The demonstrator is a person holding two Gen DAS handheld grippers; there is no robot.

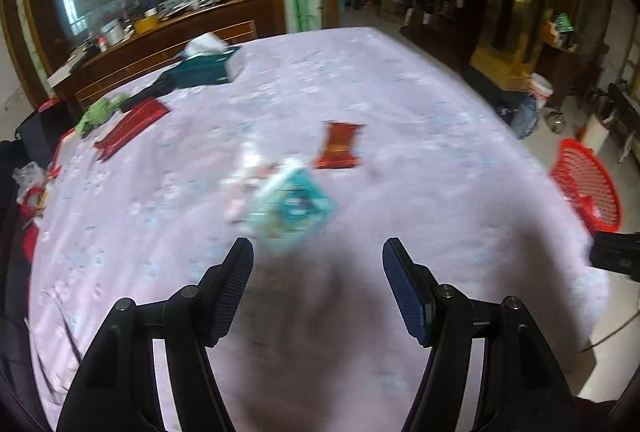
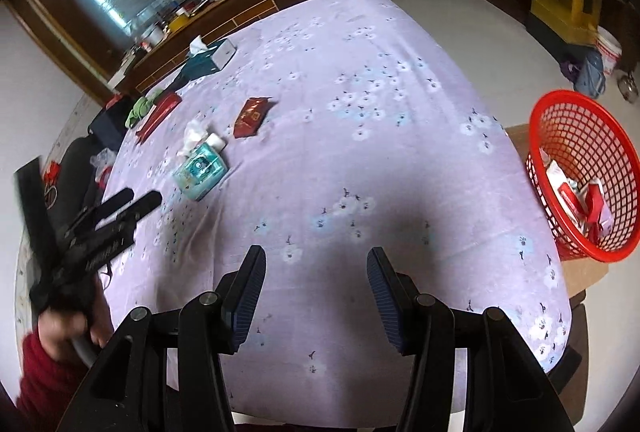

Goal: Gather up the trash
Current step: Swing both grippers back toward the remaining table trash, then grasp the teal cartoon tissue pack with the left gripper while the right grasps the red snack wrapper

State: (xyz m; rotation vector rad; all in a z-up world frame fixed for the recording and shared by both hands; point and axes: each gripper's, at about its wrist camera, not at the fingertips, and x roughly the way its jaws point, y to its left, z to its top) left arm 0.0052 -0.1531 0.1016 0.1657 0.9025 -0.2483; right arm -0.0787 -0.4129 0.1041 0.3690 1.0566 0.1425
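Both claws gape empty; the left claw (image 1: 318, 260) nears the teal packet (image 1: 294, 207), whose crumpled tissue (image 1: 250, 167) beside it could snag.

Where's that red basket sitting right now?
The red basket sits off the table's right edge in the right wrist view, on a cardboard box, already holding some wrappers.

On the tabletop (image 2: 360, 135), a wrapper (image 2: 251, 116) is placed behind a packet (image 2: 200, 171); a basket (image 2: 580, 175) is set off its right edge, with trash held inside.
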